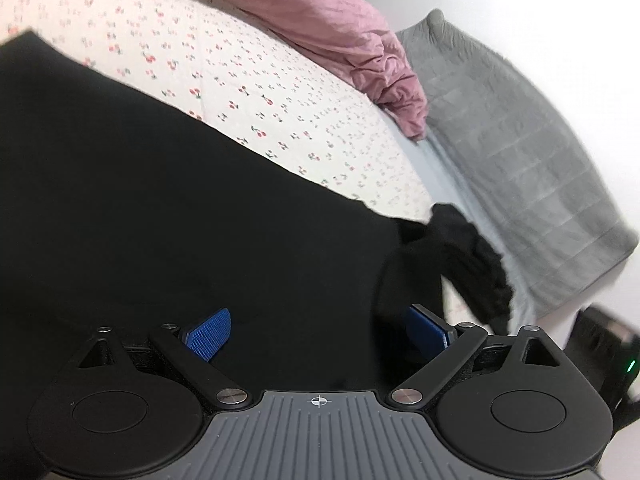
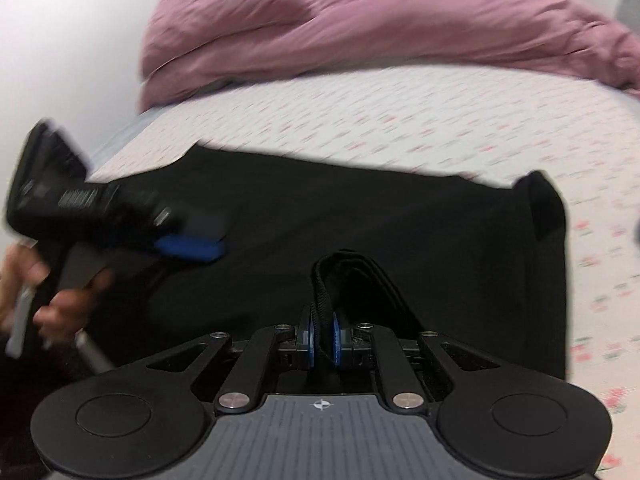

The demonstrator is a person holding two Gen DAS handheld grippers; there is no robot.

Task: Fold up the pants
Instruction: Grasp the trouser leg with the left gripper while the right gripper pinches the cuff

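Observation:
Black pants (image 1: 180,220) lie spread over a white cherry-print bed sheet (image 1: 248,80). My left gripper (image 1: 319,332) hovers low over them, open, its blue pads (image 1: 208,334) far apart with only flat cloth below. To its right a bunched piece of the pants (image 1: 456,256) is lifted off the bed. In the right wrist view my right gripper (image 2: 322,344) is shut on a black hemmed edge of the pants (image 2: 324,292), which loops up out of the jaws. The rest of the pants (image 2: 400,220) lies ahead, and the left gripper (image 2: 188,248), held by a hand (image 2: 64,304), is at the left.
A crumpled pink duvet (image 2: 360,28) lies along the far side of the bed (image 1: 340,28). A grey quilted blanket (image 1: 500,140) hangs over the bed's edge at the right. Bare sheet (image 2: 460,120) shows between pants and duvet.

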